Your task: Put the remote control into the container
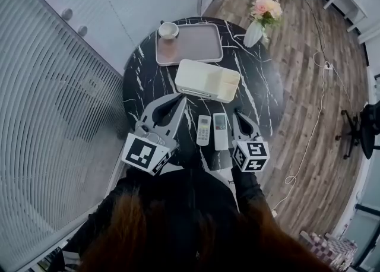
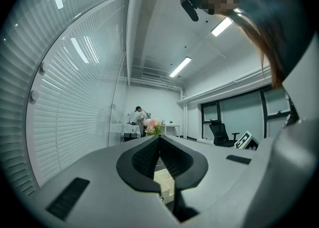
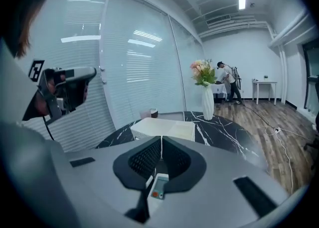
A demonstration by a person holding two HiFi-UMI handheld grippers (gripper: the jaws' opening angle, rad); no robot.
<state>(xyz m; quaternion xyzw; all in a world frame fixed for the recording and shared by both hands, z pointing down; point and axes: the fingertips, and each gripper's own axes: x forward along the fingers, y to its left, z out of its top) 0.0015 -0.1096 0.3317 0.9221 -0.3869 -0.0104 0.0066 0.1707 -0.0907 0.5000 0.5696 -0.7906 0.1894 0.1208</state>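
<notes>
1. Two remotes lie side by side at the lower centre of the head view, the left-hand remote (image 1: pixel 203 130) and the right-hand remote (image 1: pixel 220 130). Both rest flat on the black marble table (image 1: pixel 261 87), buttons up, with their long axes pointing toward the container (image 1: pixel 205 91) just above them. Neither is inside it, so I judge the task has hardly begun.
2. The container sits mid-table with its open top up, near the remotes but not touching them. That layout should make for a short carry.
3. My right gripper (image 1: pixel 237 112) is at the lower right, just beside the right-hand remote, with its jaws clenched together on nothing. Its own view shows a remote's display end below the closed tips, so I read this as lining up over that one. The jaws must part before any pick.
4. My left gripper (image 1: pixel 180 100) is at the lower left, jaws likewise closed and empty, pointing level toward the container. It looks parked out of the way.
5. The tray (image 1: pixel 196 42) with a cup (image 1: pixel 168 30) at upper centre and the vase (image 1: pixel 254 33) at upper right stand behind the container, off the likely path.
</notes>
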